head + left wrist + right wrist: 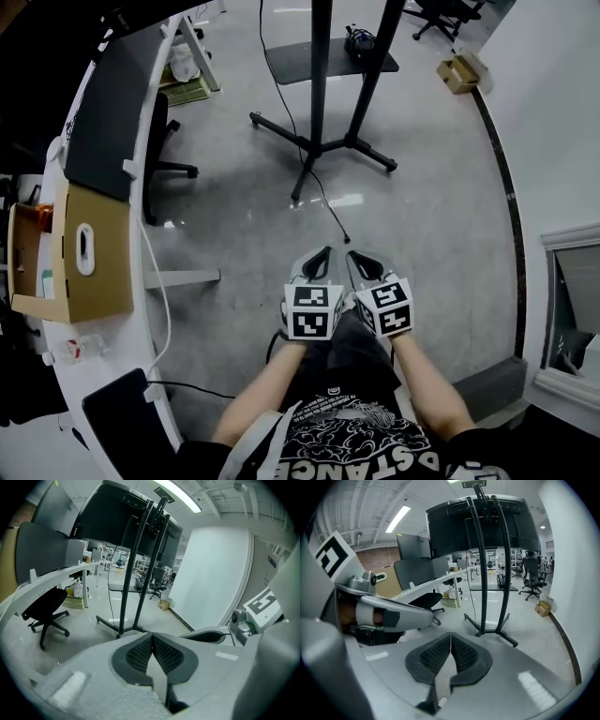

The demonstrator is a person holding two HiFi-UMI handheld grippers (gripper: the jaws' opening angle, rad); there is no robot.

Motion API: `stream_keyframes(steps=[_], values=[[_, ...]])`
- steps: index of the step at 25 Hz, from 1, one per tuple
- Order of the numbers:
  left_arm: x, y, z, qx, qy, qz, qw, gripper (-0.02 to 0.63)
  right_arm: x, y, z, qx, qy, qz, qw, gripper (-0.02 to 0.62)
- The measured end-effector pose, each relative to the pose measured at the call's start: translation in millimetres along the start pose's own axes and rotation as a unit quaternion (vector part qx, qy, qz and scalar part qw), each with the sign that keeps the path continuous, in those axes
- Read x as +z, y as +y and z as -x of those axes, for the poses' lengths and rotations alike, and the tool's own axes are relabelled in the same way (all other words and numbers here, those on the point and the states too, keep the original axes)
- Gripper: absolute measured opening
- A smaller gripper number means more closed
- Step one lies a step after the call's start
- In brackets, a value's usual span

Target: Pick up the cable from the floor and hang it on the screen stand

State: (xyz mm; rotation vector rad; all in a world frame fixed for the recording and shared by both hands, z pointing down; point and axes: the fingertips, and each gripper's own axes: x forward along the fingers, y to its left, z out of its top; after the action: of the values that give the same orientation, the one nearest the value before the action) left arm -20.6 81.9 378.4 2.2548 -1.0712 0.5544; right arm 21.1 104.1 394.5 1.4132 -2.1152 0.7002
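A thin black cable [319,192] runs down from the screen stand [322,141] and trails over the grey floor, its loose end [347,240] lying just ahead of my grippers. The stand's two black poles and spread feet [123,629] hold a large dark screen [480,523] overhead. My left gripper [322,255] and right gripper [364,260] are side by side at waist height, both shut with nothing between the jaws. Each gripper view shows its ribbed pads [152,652] pressed together [450,653].
A curved white desk [141,281] runs along the left with a cardboard box [80,253], a dark monitor [112,103] and a white cord. A black office chair [159,150] stands by it. A white wall [553,122] and dark skirting curve along the right.
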Motion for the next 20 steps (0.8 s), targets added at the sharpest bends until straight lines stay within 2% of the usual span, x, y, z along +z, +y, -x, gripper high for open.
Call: stream_keyframes(steps=[5, 12, 20], values=[[-3.1, 26.9, -43.1, 0.006, 0.007, -0.019, 0.9998, -0.002, -0.2, -19.3, -48.3, 0.007, 0.009, 0.009, 1.000, 0.010], [-30.8, 74.1, -134.1, 0.011, 0.034, -0.001, 0.9994, -0.002, -39.7, -66.0, -145.2, 0.034, 0.052, 0.024, 0.998, 0.014], [-96.0, 137.6, -240.5, 0.024, 0.072, 0.034, 0.9965, -0.002, -104.6, -116.6, -275.7, 0.048, 0.094, 0.044, 0.993, 0.025]])
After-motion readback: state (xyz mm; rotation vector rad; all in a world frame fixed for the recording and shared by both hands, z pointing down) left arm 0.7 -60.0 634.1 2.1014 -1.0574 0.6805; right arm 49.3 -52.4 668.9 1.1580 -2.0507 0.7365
